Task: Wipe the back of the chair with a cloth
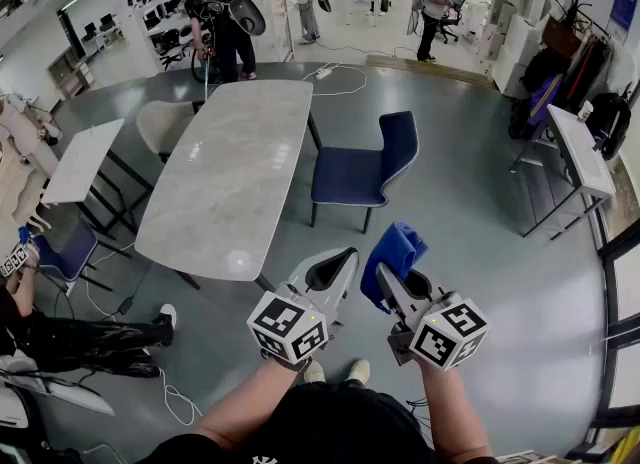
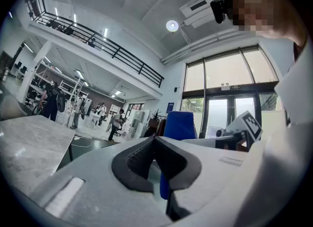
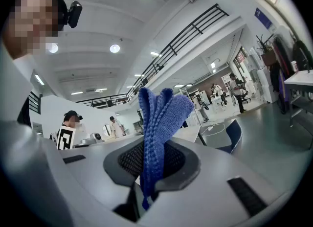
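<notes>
Grasping blue knitted cloth [image 1: 396,250], right claw [image 1: 388,280] hangs short of navy padded chair [image 1: 360,177]. Left claw [image 1: 343,260] clenched empty; wipe backrest flat.

blue cloth [image 3: 161,118], navy chair [image 1: 352,178]; grey marbled tbl [image 1: 235,167]

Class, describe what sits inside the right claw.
A folded blue cloth is clamped inside the right claw, its folds sticking out above. The pinched part is hidden by the claw.
</notes>
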